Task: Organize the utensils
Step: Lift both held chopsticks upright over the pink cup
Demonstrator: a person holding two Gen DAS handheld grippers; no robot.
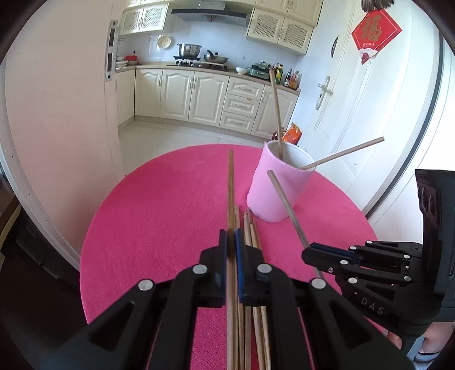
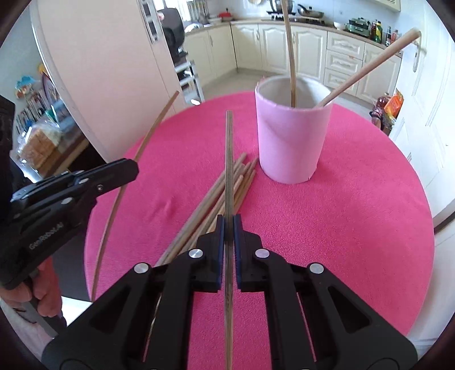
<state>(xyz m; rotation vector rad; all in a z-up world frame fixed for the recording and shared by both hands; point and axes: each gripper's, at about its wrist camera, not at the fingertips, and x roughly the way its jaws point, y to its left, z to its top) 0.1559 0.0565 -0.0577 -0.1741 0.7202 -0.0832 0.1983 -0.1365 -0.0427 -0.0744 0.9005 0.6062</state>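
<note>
Right wrist view: each gripper (image 2: pixel 229 227) clamps one light, stiff, slippery chopstick (image 2: pixel 229 159) mid-shaft, so it may pivot.

Pretty bright kitchen: cream cabinets (image 1: pixel 196 94) under a range hood (image 1: pixel 209 12), pale tiled floor (image 1: pixel 159 136), white door (image 1: pixel 341 94) with a red paper decoration (image 1: pixel 375 31), round pink-clothed table (image 1: pixel 148 205) up front.

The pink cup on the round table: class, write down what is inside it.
Two wooden chopsticks stand in the pink cup: one nearly upright, one leaning over the rim to the right. Their lower ends and the cup's bottom are hidden by its wall.
</note>
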